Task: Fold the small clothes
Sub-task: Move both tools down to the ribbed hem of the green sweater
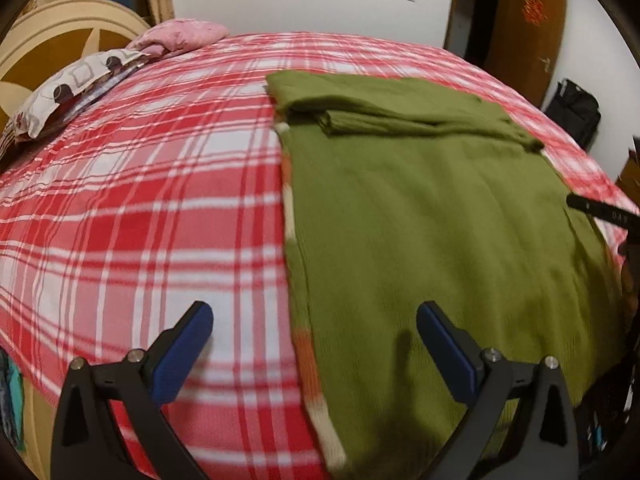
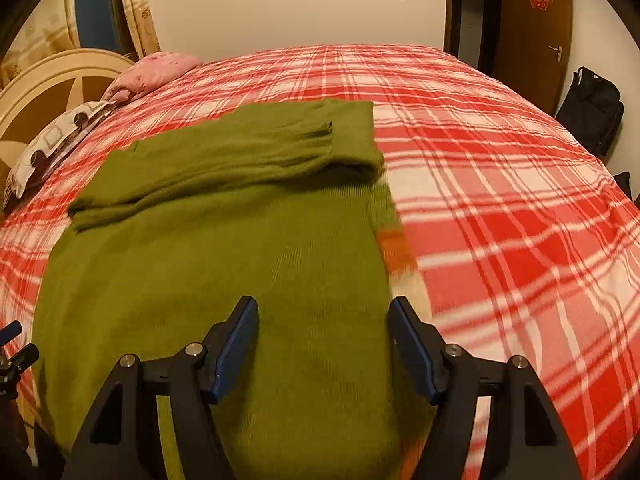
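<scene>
An olive-green sweater (image 1: 432,208) lies flat on the red-and-white plaid bed (image 1: 160,200), with its sleeves folded across the far part of the body. An orange and cream striped edge (image 1: 308,360) shows along its left side. My left gripper (image 1: 314,344) is open and empty, hovering over the sweater's near left edge. In the right wrist view the sweater (image 2: 224,248) fills the left half, with the striped edge (image 2: 396,248) on its right side. My right gripper (image 2: 324,344) is open and empty above the sweater's near right part.
A patterned pillow (image 1: 68,88) and a pink pillow (image 1: 180,36) lie at the head of the bed by a cream headboard (image 1: 48,40). A brown door (image 1: 524,24) and a black bag (image 1: 576,108) stand at the far right. The other gripper's tip (image 1: 600,210) shows at the right edge.
</scene>
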Tool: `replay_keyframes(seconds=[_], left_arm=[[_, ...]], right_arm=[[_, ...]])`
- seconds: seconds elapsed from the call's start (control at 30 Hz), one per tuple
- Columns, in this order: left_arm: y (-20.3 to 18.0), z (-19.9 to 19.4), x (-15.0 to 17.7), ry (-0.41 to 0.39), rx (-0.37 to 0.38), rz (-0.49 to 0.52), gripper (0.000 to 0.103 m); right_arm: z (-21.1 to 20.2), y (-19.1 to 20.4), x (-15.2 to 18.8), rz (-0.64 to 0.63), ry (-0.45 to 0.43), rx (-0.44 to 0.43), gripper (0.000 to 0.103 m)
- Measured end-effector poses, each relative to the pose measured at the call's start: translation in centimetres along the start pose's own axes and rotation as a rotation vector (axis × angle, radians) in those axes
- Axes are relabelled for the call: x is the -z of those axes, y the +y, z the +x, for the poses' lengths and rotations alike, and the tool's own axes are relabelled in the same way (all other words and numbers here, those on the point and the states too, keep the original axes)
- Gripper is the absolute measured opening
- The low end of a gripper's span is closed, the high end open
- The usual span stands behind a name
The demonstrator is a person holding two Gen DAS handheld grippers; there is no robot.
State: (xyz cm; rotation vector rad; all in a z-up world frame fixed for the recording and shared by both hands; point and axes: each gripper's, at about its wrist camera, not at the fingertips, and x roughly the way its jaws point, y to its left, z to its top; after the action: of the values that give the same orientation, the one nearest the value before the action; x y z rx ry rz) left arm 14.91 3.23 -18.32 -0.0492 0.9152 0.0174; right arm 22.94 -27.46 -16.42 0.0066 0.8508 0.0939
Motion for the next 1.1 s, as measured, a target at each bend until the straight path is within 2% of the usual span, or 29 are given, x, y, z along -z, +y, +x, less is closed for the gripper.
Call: replay_keyframes(seconds=[0.07, 0.23, 0.3, 0.4, 0.53, 0.63, 0.7, 0.77, 0.83, 0.9, 1.1], left_arm=[[0.1, -0.3, 0.9, 0.017, -0.007, 0.000, 0.103], [0.7, -0.7, 4.5, 0.116, 0.061, -0.047, 0.103], [0.8, -1.0, 5.3, 0.129, 0.072, -0.057, 0.102], [0.7, -1.4, 5.1, 0.128, 0.119, -0.068, 0.095], [0.1, -1.5, 5.6, 0.145, 0.161, -0.075, 0.091], [-0.3, -1.6, 6.0, 0.177, 0.184, -0.070, 0.087], [-0.3, -1.6, 6.2, 0.184, 0.202, -0.075, 0.081], [-0.4, -1.6, 6.2, 0.194, 0.204, -0.079, 0.075], [-0.5, -1.6, 6.4, 0.204, 0.230, -0.078, 0.071], [-0.6, -1.8, 6.9, 0.229, 0.264, -0.080, 0.060], [-0.9, -1.1, 7.3, 0.275, 0.322, -0.095, 0.058]], right_arm=[[-0.6, 0.1, 0.8, -0.003, -0.003, 0.005, 0.069], [-2.5, -0.6, 3.2, 0.029, 0.008, -0.010, 0.069], [-3.2, -0.8, 4.3, 0.022, 0.016, -0.006, 0.069], [-3.9, -1.1, 5.9, 0.021, 0.021, 0.005, 0.068], [-5.0, -1.4, 7.2, 0.017, 0.023, 0.020, 0.068], [-6.0, -1.5, 8.2, 0.010, 0.024, 0.035, 0.063], [-6.5, -1.6, 9.0, 0.008, 0.025, 0.044, 0.056], [-7.0, -1.8, 9.9, 0.002, 0.024, 0.050, 0.054], [-7.4, -2.0, 10.4, 0.011, 0.029, 0.039, 0.053], [-8.0, -2.3, 10.8, 0.031, 0.034, 0.010, 0.049], [-9.1, -3.2, 12.4, 0.061, 0.066, -0.062, 0.045]])
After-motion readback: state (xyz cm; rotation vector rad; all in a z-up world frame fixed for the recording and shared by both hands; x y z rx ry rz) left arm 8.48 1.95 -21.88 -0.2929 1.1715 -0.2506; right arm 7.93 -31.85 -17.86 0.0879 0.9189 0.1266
